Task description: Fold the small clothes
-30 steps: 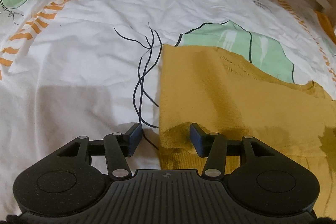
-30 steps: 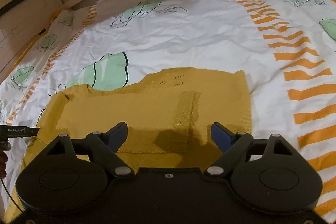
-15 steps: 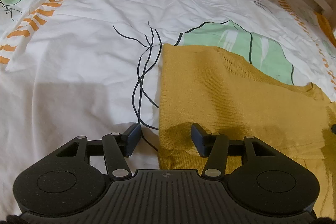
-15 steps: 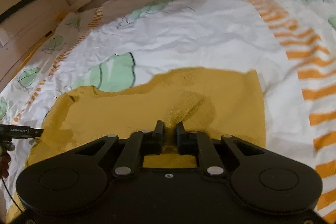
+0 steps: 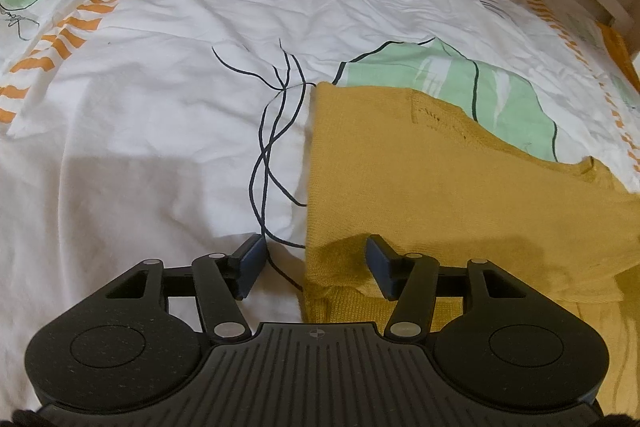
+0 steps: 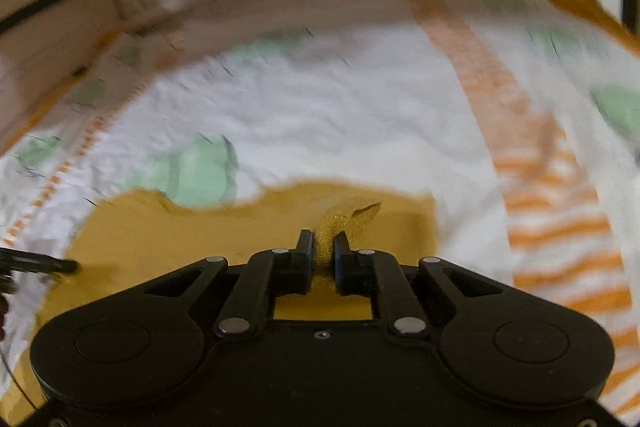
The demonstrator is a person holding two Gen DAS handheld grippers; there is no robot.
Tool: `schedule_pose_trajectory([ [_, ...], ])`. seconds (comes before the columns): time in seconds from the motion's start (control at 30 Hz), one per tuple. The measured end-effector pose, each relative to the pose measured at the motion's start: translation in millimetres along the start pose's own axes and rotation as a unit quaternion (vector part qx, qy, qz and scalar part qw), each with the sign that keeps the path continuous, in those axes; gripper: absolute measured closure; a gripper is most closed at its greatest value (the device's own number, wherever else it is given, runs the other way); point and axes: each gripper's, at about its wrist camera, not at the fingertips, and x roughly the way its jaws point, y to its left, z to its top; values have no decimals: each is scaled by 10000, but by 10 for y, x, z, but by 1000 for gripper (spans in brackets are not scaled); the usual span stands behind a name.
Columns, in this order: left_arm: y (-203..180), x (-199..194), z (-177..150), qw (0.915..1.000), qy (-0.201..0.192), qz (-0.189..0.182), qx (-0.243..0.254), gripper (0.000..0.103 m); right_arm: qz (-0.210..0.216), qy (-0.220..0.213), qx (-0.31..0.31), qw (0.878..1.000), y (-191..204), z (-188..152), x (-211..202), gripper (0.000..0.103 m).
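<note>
Two tongs work on one mustard-yellow knit garment [image 5: 440, 187] spread flat on the bed [image 5: 160, 107], over its white sheet printed with green leaves and orange stripes. The right tongs [image 6: 323, 247] are clamped together on a pinch of the yellow knit, which stands up in a small peak above the rest. The left tongs [image 5: 316, 261] are apart, straddling the garment's near left corner, one finger on the sheet, the other over the knit. The step in hand looks like gripping for a fold. Next, the left tongs would need to close on that corner so both sides lift evenly.
</note>
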Motion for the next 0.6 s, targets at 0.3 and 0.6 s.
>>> schedule_pose_trajectory([
  [0.3, 17, 1, 3, 10000, 24, -63, -16, 47, -176, 633, 169, 9977, -62, -170, 237, 77],
  [0.6, 17, -4, -1, 10000, 26, -82, 3, 47, -427, 640, 190, 9969, -152, -200, 200, 70],
])
